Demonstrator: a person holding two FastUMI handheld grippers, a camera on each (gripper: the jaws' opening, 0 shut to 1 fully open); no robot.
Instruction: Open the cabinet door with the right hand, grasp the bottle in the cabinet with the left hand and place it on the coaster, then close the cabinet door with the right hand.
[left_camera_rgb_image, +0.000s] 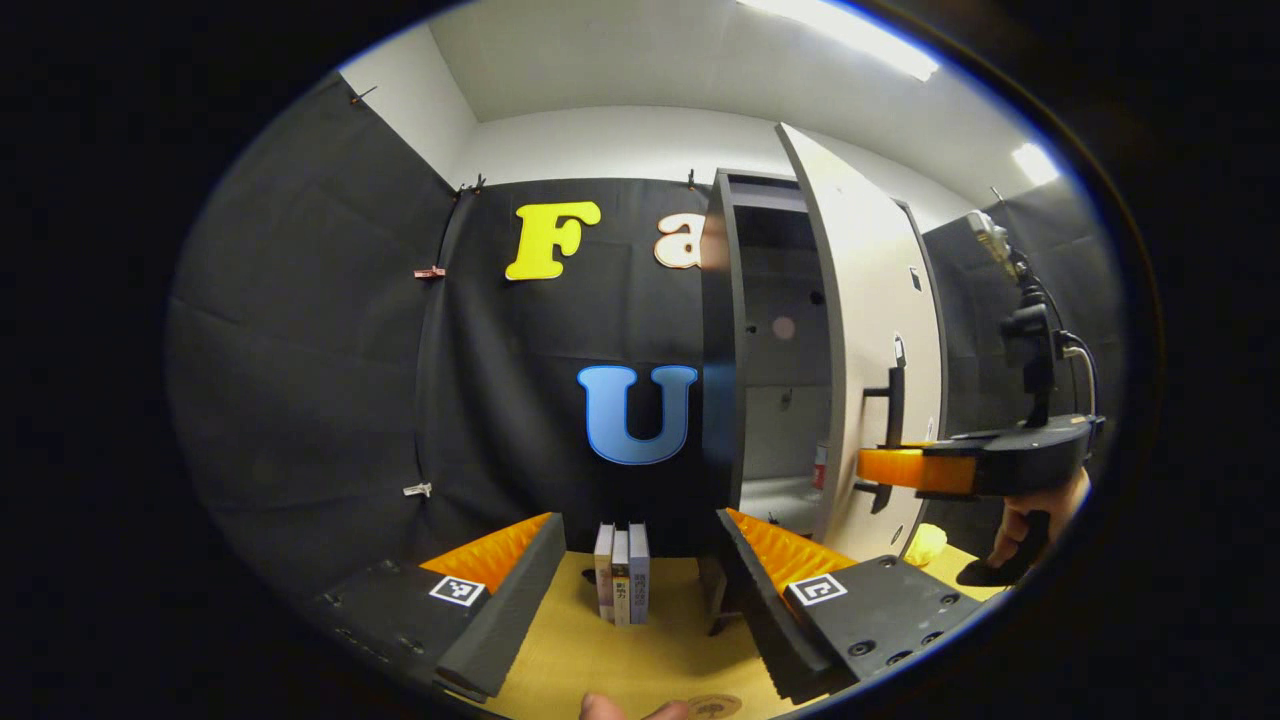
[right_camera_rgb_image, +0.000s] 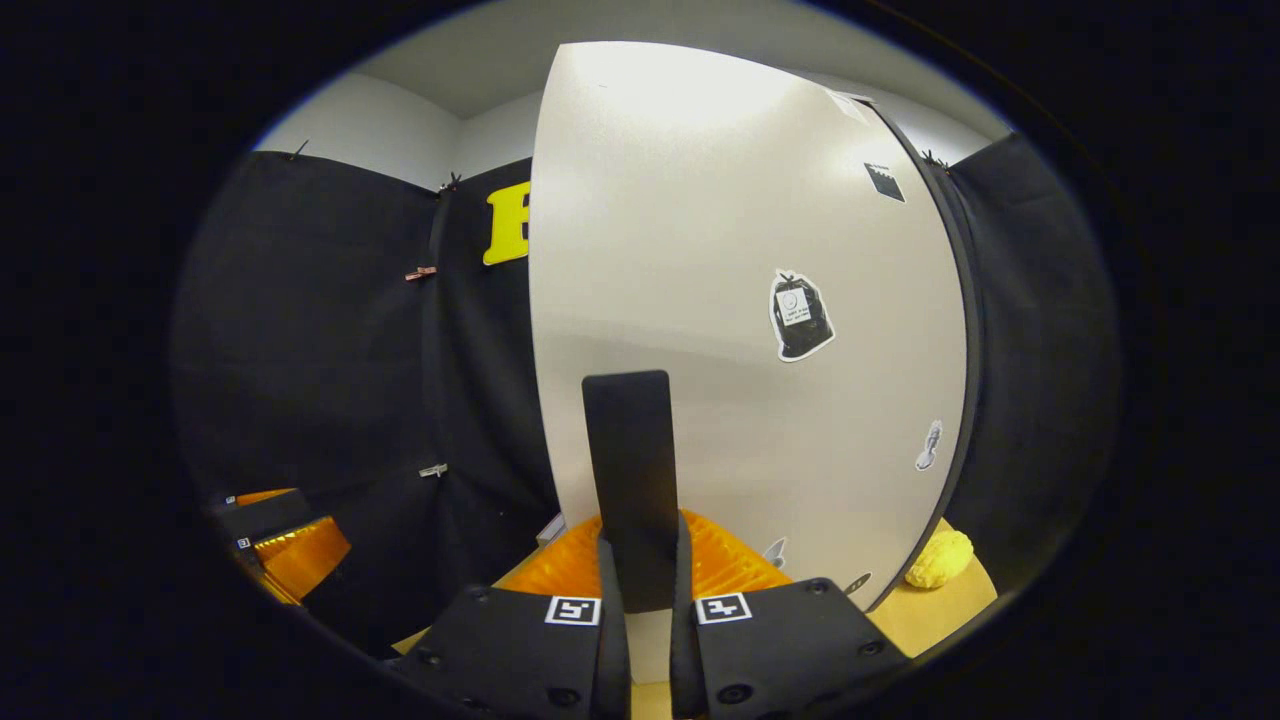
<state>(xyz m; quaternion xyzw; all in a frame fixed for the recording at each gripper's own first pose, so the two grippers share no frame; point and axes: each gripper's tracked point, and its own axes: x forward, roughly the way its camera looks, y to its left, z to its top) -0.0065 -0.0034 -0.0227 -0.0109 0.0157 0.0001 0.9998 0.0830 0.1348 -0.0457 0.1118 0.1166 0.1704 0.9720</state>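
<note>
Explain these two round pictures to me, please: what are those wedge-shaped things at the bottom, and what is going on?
No robot here: a person holds a two-finger gripper in each hand, and a camera rides on each. The wedges at the bottom are that gripper's own fingers.

The left gripper view looks at a cabinet with its door swung partly open. The left gripper is open and holds nothing. On the table stand a few books; a coaster lies at the near edge. Something red shows low inside the cabinet, perhaps the bottle. At the right, a hand holds the right gripper on the door's handle.

The right gripper view is close to the door: the right gripper's fingers are shut on the handle. A yellow lump lies beside the door.
</note>
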